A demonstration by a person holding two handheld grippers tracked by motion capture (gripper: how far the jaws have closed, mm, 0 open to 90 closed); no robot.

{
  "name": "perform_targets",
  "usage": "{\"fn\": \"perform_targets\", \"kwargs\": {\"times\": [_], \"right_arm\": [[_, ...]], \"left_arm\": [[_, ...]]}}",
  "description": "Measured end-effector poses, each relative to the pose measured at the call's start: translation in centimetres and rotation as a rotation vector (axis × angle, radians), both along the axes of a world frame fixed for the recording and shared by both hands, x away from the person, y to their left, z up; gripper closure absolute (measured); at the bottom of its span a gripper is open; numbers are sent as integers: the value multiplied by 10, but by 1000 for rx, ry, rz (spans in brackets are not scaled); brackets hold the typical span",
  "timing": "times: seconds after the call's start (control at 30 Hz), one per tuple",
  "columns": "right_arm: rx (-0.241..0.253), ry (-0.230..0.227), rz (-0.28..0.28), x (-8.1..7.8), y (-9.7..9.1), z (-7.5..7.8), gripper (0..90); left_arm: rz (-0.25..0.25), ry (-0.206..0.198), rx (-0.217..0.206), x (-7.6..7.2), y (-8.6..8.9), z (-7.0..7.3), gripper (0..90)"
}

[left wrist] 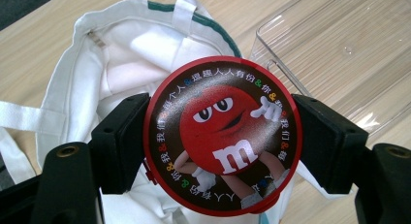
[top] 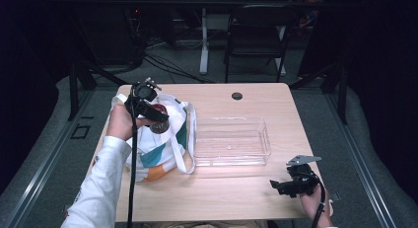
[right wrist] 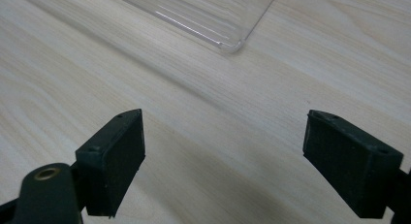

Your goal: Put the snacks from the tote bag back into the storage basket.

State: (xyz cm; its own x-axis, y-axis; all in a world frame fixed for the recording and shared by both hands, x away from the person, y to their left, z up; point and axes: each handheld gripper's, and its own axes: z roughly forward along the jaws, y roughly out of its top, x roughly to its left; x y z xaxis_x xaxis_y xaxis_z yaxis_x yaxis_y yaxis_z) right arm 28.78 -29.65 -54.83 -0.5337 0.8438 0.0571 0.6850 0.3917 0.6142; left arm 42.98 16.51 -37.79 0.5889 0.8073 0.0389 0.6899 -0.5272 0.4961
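Clear tray (top: 231,141) just beside tote bag (top: 157,154); round tin (left wrist: 223,134) above bag.

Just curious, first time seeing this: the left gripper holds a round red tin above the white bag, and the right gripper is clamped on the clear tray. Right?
Not quite. The right gripper is open, its jaws wide apart over bare table, with the tray beyond them, as the right gripper view shows. The left gripper does hold the tin above the bag.
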Motion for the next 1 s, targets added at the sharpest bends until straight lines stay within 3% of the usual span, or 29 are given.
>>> {"fn": "perform_targets", "kwargs": {"times": [0.4,1.0], "right_arm": [[13,-2,3,0,-1,0,146],[12,-3,4,-1,-1,0,146]], "left_arm": [[-33,-5,3,1,-17,8,264],[-123,-6,-1,-2,-53,11,263]]}}
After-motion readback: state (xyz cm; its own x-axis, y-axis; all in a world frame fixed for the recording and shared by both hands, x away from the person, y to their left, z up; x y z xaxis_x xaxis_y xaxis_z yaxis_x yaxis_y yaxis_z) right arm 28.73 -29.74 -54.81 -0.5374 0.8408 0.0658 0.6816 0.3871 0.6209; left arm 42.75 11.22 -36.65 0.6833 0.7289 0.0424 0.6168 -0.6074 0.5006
